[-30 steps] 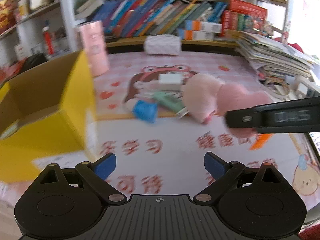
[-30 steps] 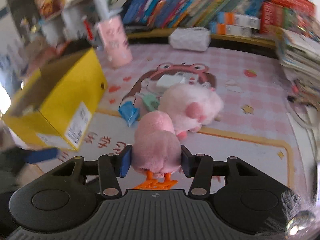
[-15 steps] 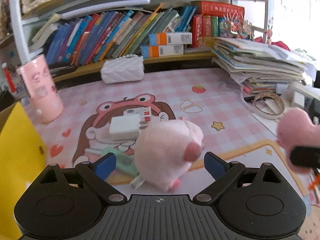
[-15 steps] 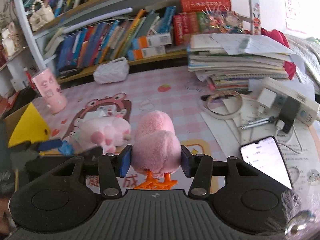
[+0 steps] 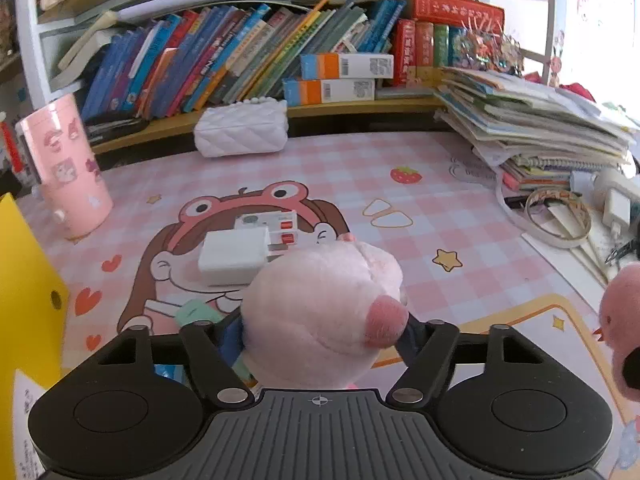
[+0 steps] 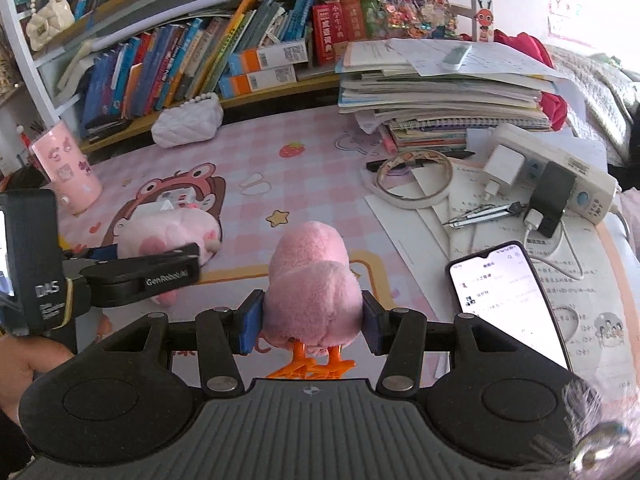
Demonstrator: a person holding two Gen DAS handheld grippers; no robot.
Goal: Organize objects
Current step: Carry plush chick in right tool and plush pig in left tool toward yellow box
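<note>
- Swung away from the yellow box [image 5: 28,300] since a second ago, left gripper [image 5: 322,330] now straddling the pale pink plush [image 5: 320,312] mid-desk, on the cartoon mat.
- Jaws closing, plush between them, blue pads at its flanks; firm pressing not clear.
- Right gripper [image 6: 310,322] clenched on the pink chick toy [image 6: 310,280], orange feet hanging below, lifted over the desk's front edge.
- White charger [image 5: 234,256] just behind the plush; phone [image 6: 508,300] near the right edge.
</note>
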